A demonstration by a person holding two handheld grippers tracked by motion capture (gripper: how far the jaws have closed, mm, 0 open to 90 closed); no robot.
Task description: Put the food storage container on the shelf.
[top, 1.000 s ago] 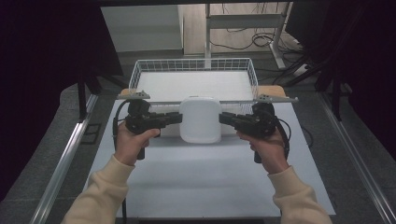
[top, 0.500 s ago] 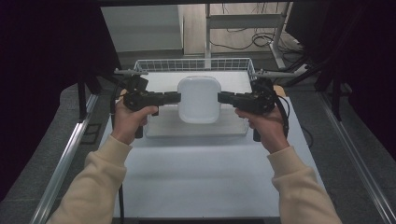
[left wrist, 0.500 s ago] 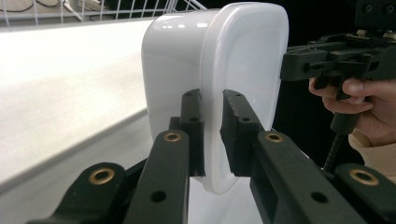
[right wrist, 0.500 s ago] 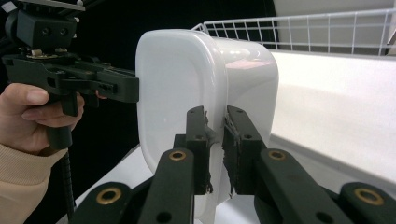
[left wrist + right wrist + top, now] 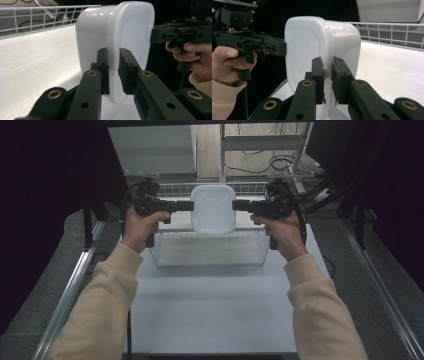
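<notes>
From above, a white plastic tub (image 5: 213, 209) hangs over the wire basket (image 5: 207, 251), held between the left gripper (image 5: 189, 206) and right gripper (image 5: 237, 205). Each gripper view adds the close detail: black jaws pinching the tub's rim from opposite sides.

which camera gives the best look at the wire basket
The high view: the whole wire basket sits on the table under the lifted white container. The left gripper view and right gripper view catch just a stretch of its mesh wall.
</notes>
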